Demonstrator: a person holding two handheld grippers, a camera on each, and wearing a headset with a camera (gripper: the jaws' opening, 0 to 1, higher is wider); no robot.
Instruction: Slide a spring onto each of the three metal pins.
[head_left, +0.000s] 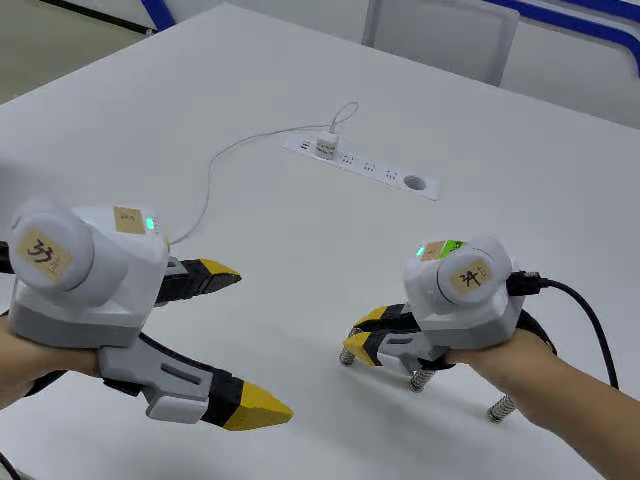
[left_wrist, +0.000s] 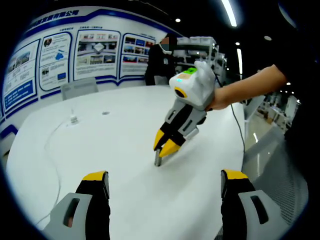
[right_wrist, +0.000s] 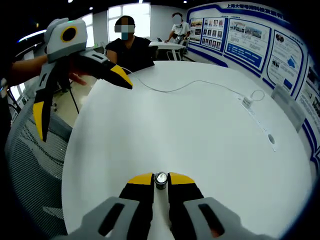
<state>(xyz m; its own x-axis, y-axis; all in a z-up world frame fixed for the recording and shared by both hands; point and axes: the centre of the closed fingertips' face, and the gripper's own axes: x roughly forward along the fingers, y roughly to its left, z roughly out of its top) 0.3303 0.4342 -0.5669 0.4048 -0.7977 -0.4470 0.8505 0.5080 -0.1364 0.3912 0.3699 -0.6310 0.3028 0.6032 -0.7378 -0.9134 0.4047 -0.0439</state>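
Right gripper (right_wrist: 160, 183) is clenched on a pin (right_wrist: 160, 178), whose round metal top shows between the yellow jaw tips in its own view. In the left gripper view the pin stands upright with its lower end on the table (head_left: 300, 120), the jaws pinching it from above at a slant. Whether a spring sits on that pin cannot be told.

Left gripper (head_left: 245, 340) is released. Its jaws are spread wide, hold nothing, and hang above the bare table, well apart from the pin.

In the head view two springs lie just beside the right gripper. One spring (head_left: 421, 380) is partly under the gripper body. The other spring (head_left: 500, 408) is near the person's wrist. Whether they stand on pins cannot be told.

A power strip (head_left: 360, 167) lies farther back on the table, with a white cable (head_left: 215, 165) running from it toward the left gripper.
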